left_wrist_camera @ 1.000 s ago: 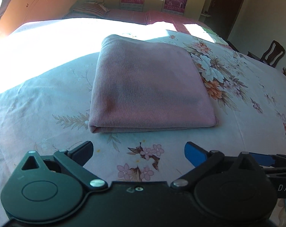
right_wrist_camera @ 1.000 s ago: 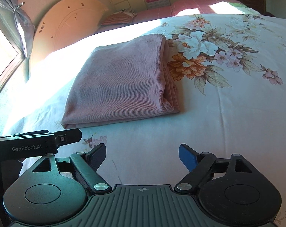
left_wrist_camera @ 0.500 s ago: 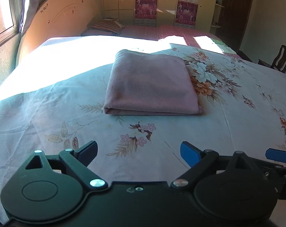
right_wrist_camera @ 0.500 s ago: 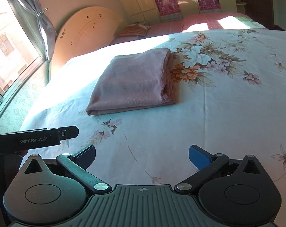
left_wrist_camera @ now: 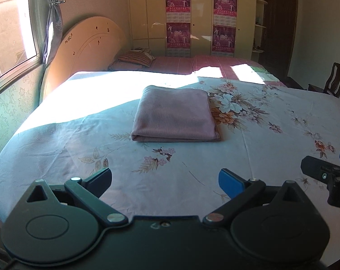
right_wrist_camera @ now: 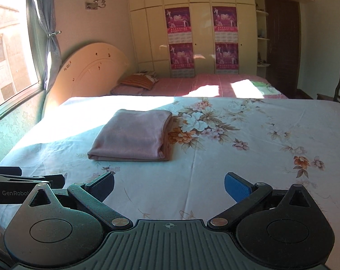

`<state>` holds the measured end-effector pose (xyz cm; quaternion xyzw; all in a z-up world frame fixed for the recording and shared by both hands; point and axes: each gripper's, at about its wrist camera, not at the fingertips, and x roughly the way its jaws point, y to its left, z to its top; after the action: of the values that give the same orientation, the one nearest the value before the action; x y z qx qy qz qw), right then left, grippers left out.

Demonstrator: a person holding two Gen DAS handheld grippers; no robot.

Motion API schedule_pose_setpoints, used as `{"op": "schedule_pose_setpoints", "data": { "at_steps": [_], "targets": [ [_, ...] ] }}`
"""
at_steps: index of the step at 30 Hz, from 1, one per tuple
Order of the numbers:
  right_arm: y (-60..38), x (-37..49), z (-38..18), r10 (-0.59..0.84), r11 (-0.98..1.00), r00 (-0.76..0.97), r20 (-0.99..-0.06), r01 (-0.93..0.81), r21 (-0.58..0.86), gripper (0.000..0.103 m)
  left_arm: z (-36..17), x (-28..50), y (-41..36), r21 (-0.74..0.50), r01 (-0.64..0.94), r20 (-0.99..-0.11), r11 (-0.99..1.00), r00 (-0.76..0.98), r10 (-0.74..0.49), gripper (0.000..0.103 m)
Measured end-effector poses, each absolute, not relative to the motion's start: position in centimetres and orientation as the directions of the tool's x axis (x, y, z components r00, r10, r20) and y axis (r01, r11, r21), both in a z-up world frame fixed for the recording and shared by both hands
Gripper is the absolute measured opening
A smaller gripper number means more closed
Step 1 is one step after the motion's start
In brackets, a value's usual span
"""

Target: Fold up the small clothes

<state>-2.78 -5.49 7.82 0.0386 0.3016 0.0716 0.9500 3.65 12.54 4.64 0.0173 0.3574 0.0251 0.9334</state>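
One folded pink cloth point(left_wrist_camera: 174, 114) on bedsheet point(left_wrist_camera: 271, 121), two tools spread empty: left tool point(left_wrist_camera: 165, 180), right tool point(right_wrist_camera: 169, 185)

Soft pink cloth point(left_wrist_camera: 173, 114) here, a fine ribbed knit, matt, folded thick with rounded edges. It lies on the bedsheet point(left_wrist_camera: 271, 148), thin smooth cotton-like fabric, floral print, lightly creased. Left gripper point(left_wrist_camera: 165, 178): matt black plastic links, shiny metal rivets, one blue pad point(left_wrist_camera: 229, 182) with a dull rubbery look. Right gripper point(right_wrist_camera: 169, 185): the same black plastic, dustier, its blue pad point(right_wrist_camera: 236, 185) finely textured, a ribbed grey plastic body below. Behind, the headboard point(right_wrist_camera: 89, 72) is smooth, cream, faintly glossy; the wardrobe doors point(right_wrist_camera: 152, 33) are glossy panels carrying paper posters point(right_wrist_camera: 180, 38). Dark wooden chair point(left_wrist_camera: 335, 79) at right.
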Motion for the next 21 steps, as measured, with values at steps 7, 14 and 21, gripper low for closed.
{"op": "schedule_pose_setpoints", "data": {
  "at_steps": [7, 14, 21],
  "targets": [
    [-5.6, -6.2, 9.7, 0.17, 0.985, 0.836, -0.522, -0.13, 0.112, 0.103, 6.7, 0.3, 12.6, 0.039, -0.043, -0.639, 0.998, 0.767, 0.058, 0.102],
    [-4.8, -9.2, 10.6, 0.172, 0.985, 0.858, -0.484, -0.146, 0.091, 0.103, 7.2, -2.8, 13.5, 0.02, -0.042, -0.619, 0.999, 0.784, 0.046, 0.102],
    [-4.1, -11.6, 10.2, 0.159, 0.987, 0.863, -0.48, -0.127, 0.1, 0.103, 7.9, -5.9, 14.5, 0.02, -0.059, -0.599, 0.998, 0.798, 0.059, 0.102]
  ]
}}
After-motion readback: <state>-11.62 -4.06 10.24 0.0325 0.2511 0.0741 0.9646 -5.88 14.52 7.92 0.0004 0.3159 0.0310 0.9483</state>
